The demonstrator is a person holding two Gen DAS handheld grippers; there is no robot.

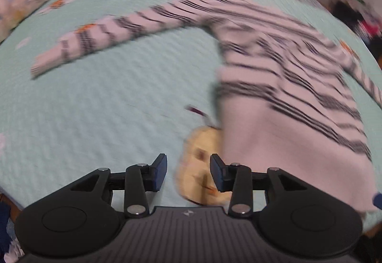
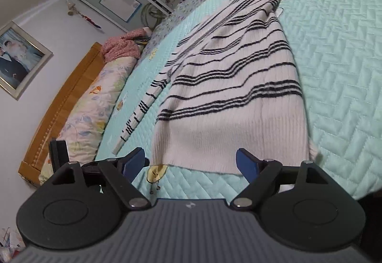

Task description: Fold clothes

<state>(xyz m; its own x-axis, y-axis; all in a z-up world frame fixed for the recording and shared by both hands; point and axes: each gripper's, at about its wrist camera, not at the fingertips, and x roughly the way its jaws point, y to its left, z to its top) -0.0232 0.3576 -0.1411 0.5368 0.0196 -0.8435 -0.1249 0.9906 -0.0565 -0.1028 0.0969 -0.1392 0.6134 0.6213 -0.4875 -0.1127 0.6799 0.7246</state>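
Observation:
A white sweater [image 1: 281, 86] with black stripes lies spread on a mint quilted bedspread [image 1: 95, 105], one sleeve [image 1: 114, 34] stretched out to the left. The left wrist view is blurred. My left gripper [image 1: 188, 172] hovers above the bedspread just left of the sweater's hem, jaws apart with nothing between them. In the right wrist view the sweater [image 2: 229, 100] runs away from me, hem nearest. My right gripper [image 2: 191, 164] stands wide open at that hem, its fingers either side of the edge and not pressing on it.
A floral pillow [image 2: 93, 110] and a pink knitted cloth [image 2: 121, 48] lie along a wooden headboard [image 2: 64, 100]. A framed picture [image 2: 16, 57] hangs on the wall. An embroidered yellow figure [image 1: 203, 167] marks the bedspread under the left gripper. Dark clutter [image 1: 358, 12] stands beyond the bed.

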